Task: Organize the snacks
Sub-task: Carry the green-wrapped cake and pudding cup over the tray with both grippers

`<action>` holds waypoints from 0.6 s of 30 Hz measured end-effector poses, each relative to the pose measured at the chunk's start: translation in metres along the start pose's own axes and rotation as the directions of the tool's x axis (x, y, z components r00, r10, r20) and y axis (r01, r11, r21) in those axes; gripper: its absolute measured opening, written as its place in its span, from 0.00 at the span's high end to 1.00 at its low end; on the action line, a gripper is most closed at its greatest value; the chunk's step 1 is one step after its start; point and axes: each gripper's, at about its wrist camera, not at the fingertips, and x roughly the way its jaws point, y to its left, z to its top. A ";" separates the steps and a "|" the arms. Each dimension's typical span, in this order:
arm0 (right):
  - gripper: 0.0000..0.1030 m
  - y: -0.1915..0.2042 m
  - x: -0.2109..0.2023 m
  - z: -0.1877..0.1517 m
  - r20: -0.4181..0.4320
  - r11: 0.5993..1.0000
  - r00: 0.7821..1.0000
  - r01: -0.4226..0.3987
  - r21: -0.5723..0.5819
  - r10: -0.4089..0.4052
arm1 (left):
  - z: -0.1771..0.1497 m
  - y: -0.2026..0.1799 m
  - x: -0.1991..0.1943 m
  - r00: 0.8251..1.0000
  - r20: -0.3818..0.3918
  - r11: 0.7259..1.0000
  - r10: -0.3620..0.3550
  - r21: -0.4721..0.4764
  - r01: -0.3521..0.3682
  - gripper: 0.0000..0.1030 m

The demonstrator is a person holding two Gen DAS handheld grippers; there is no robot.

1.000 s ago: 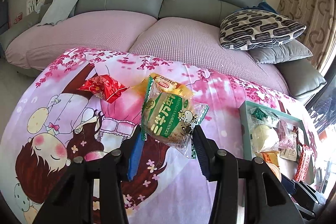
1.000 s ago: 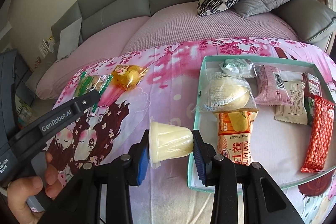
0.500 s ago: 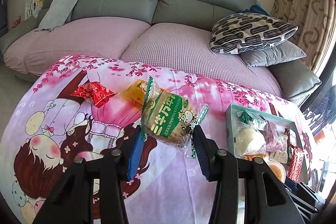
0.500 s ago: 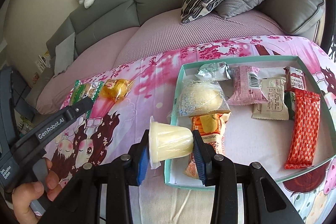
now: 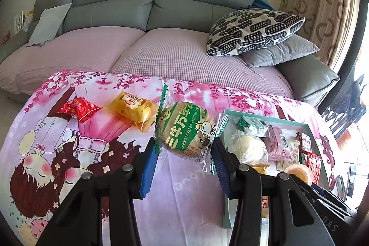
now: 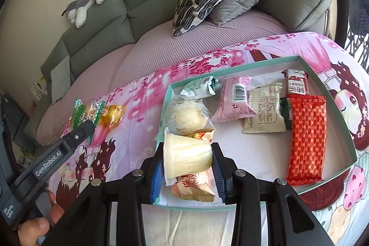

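Both grippers clamped on snacks by the tray

Left gripper [image 5: 183, 157] grips a green-wrapped cake [image 5: 185, 131]; right gripper [image 6: 187, 166] grips a jelly cup [image 6: 186, 155] over the tray [image 6: 332, 107]; two snacks, red [image 5: 79, 108] and yellow [image 5: 132, 110], lie on the cloth [image 5: 184, 200].

My left gripper [image 5: 184, 153] clamps a green-labelled round cake packet [image 5: 185, 130] above the pink cartoon cloth [image 5: 184, 200]; yellow snack [image 5: 132, 108] and red snack [image 5: 78, 108] lie left, teal tray [image 5: 309, 128] right.

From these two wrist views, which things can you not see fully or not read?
- Orange packet, right wrist view: mostly hidden behind the jelly cup in the right tongs.
- Tray, left wrist view: near part hidden by the tong arms.
- Small print on the beige packet: too small to read.
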 end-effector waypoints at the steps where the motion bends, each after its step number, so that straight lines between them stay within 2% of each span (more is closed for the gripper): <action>1: 0.61 -0.006 -0.001 0.001 0.004 1.000 1.000 0.013 0.015 -0.013 | 0.000 -0.004 0.000 1.000 -0.001 1.000 -0.007 0.006 0.007 0.53; 8: 0.61 -0.054 -0.012 0.012 0.034 0.985 0.991 0.124 0.118 -0.129 | -0.003 -0.037 0.001 0.997 -0.019 0.995 -0.077 0.062 0.078 0.53; 18: 0.61 -0.085 -0.028 0.017 0.065 0.967 0.980 0.172 0.189 -0.187 | -0.013 -0.089 0.002 0.984 -0.056 0.973 -0.168 0.153 0.174 0.53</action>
